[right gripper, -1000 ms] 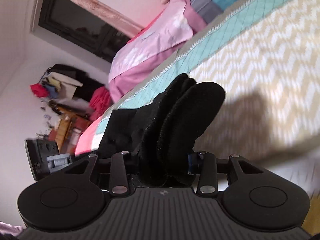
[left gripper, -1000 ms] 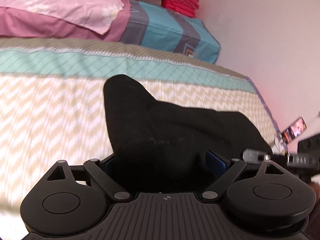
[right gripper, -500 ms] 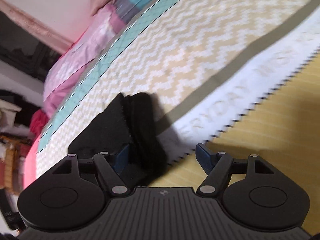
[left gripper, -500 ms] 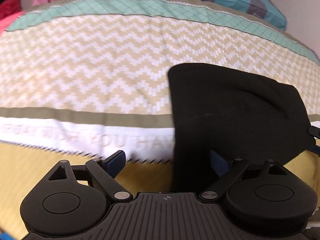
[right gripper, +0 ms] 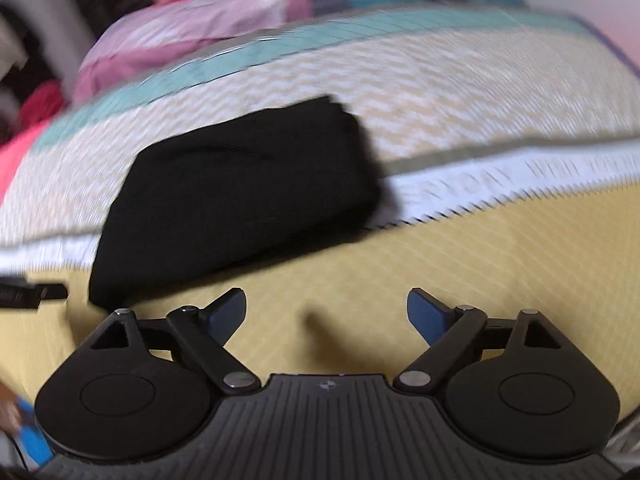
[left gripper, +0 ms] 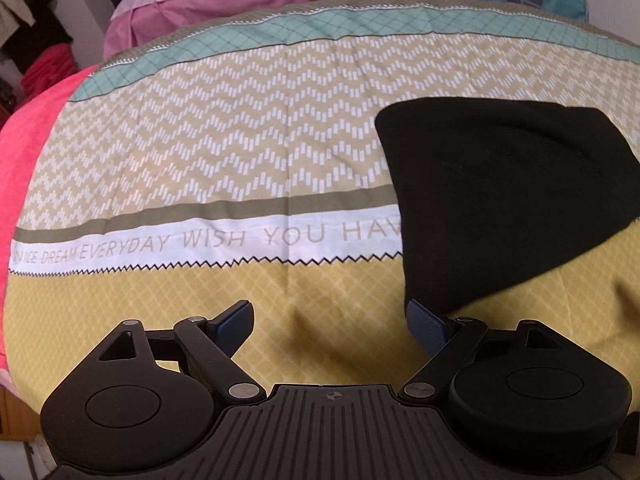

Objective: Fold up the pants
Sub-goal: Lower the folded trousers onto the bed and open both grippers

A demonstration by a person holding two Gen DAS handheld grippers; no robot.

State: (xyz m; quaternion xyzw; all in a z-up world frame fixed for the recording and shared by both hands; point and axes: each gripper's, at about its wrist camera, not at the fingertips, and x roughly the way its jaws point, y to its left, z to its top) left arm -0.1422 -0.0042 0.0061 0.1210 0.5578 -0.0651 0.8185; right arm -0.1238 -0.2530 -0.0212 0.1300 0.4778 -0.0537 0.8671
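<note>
Both jaws stand wide apart with nothing between them. Ahead of the left gripper [left gripper: 330, 322] the folded black pants [left gripper: 508, 200] lie on the bedspread [left gripper: 224, 152], off to its right, their near corner just past the right finger. From the right gripper [right gripper: 326, 312] they lie ahead-left, clear of both fingers.

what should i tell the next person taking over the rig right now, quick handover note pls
Left tool: open, empty, just short of the near-left corner of the pants.
Right tool: open, empty, clear of the pants, which lie ahead to its left.
Pants: black, folded into a compact bundle, lying across the white lettered band of the bedspread.
Done: fold looks finished and set down.
Left: probably only a check that the edges are tidy; the right view is blurred, so details are hard to judge.
</note>
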